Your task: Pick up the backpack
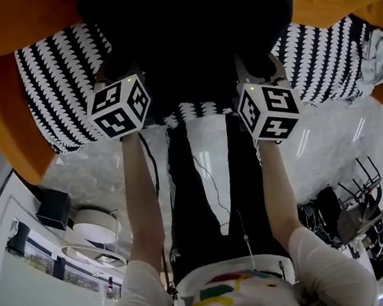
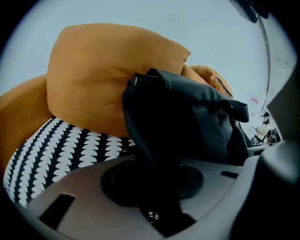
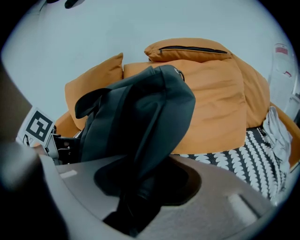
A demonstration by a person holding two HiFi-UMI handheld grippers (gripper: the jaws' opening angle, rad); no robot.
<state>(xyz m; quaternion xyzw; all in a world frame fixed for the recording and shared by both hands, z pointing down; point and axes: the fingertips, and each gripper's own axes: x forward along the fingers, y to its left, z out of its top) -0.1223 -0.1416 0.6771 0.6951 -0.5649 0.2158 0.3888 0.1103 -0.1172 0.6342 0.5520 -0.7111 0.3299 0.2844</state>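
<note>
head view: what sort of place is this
Probably a lounge corner in an office or lab: orange sofa cushions on a black-and-white seat cover, a glossy pale floor, and cabled equipment at the edge.

Orange cushions [image 3: 215, 103] rest on a black-and-white patterned seat [image 3: 262, 157], a grey cloth [image 3: 277, 131] lying at its edge.

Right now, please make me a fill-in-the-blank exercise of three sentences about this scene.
1. Behind the backpack stand ___ cushions.
2. The seat cover beneath is black and ___.
3. The left gripper and the right gripper both pinch the ___ in their fingers.
Missing words: orange; white; backpack.
</note>
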